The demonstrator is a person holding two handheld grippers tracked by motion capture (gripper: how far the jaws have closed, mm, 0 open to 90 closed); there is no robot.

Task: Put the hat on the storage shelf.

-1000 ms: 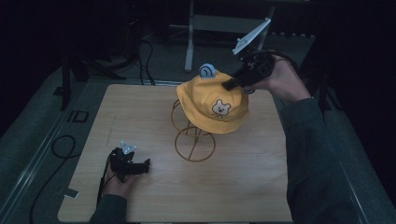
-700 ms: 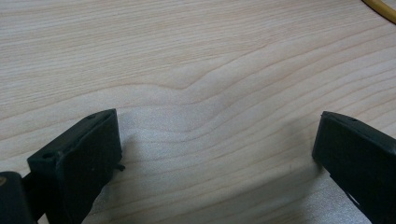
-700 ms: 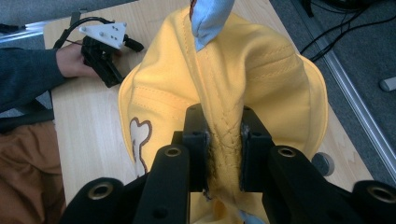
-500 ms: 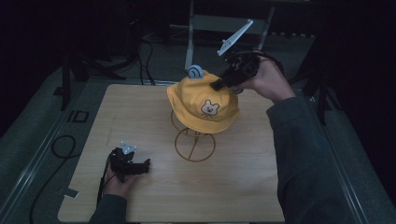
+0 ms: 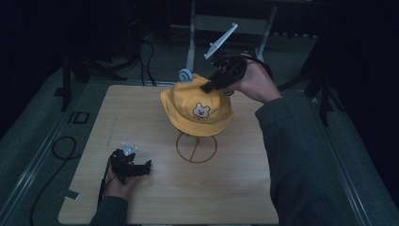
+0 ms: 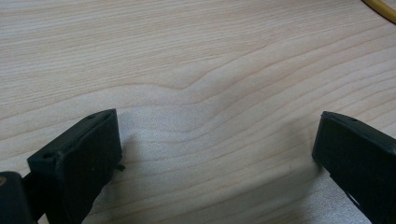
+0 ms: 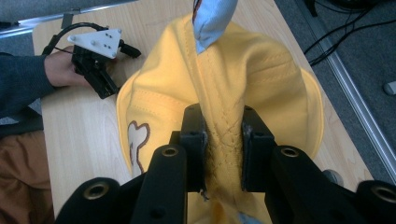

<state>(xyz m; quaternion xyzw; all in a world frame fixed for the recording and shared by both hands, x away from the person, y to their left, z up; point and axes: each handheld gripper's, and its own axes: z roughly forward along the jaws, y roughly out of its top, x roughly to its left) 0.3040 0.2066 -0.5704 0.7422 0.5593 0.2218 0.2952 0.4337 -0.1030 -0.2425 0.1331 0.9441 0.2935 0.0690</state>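
Black jaws of the left gripper [image 5: 133, 165] stand wide apart over bare wood, holding nothing, low on the near left part of the wooden table [image 5: 244, 188]. Farther in, a wire stand [image 5: 195, 148] of orange-brown metal rises from a round base near the middle of the table. Above it hangs the yellow bucket hat [image 5: 197, 106], its brim drooping round the stand's top; whether it rests on the stand or is carried just above it, I cannot tell. Behind the crown, the right gripper [image 7: 223, 140] has its jaws narrowed onto a pinched fold of the hat's stitched fabric, beside a pale blue ear [image 5: 185, 74].

As a judgement, the hat is gripped and either being settled onto the stand or taken off it; release or a clean lift remains.

No writing can be read; the hat's front carries a small white bear-face emblem [image 5: 201, 111].
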